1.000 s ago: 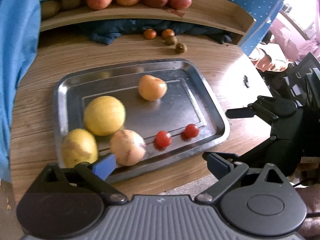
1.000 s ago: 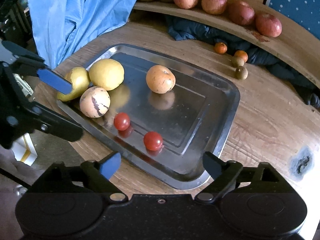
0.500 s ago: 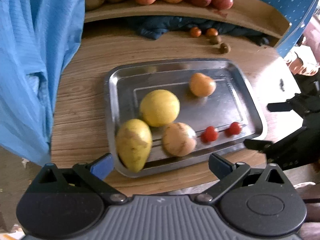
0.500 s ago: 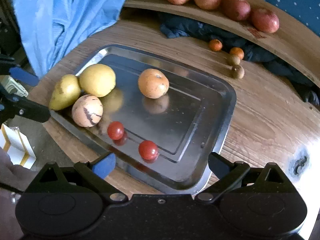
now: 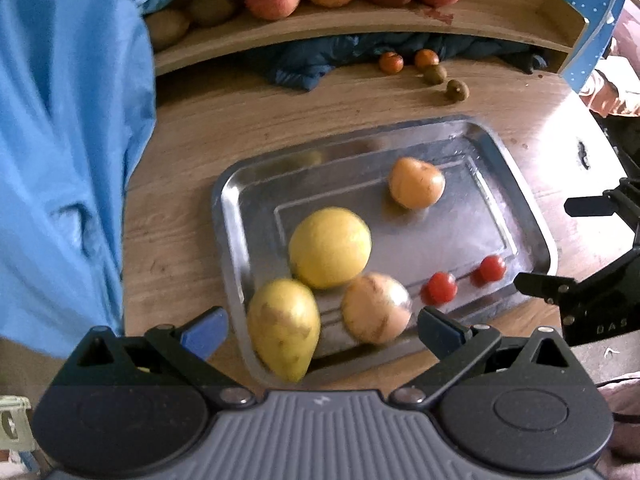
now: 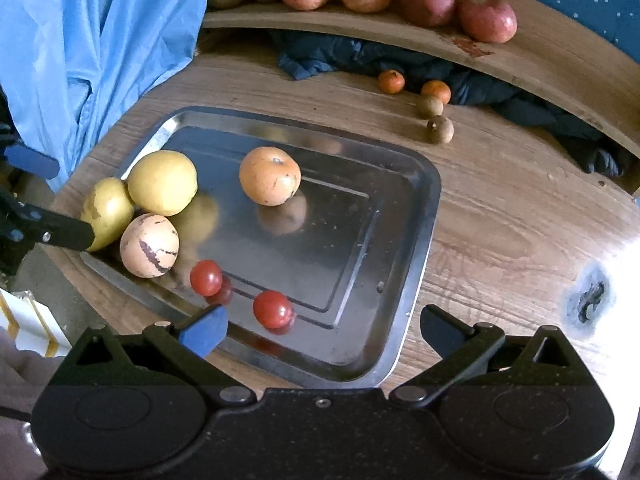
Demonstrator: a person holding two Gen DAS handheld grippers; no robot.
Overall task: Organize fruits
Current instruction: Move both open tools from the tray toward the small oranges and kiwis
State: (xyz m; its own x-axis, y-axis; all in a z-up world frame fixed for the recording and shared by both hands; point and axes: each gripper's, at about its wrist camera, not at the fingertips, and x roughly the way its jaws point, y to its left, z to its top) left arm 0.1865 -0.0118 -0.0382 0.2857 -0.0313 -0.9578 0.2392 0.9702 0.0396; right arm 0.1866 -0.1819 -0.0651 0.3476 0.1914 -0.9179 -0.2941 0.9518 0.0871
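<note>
On my feeds the fruits sit in the metal tray (image 6: 416, 216): a yellow pear (image 5: 282, 328), a round yellow fruit (image 5: 330, 246) and a streaked pale fruit (image 5: 376, 308) huddle touching at one end, an orange fruit (image 6: 270, 176) apart mid-tray, two cherry tomatoes (image 6: 272, 309) along the near rim. My left hand-held gripper (image 5: 322, 332) gapes empty over the pear's end; my right hand-held gripper (image 6: 322, 330) has just been opening, nothing between its jaws. The tray rests on the tabletop (image 6: 500, 216), below a shelf (image 6: 540, 64) of red apples (image 6: 486, 18).
</note>
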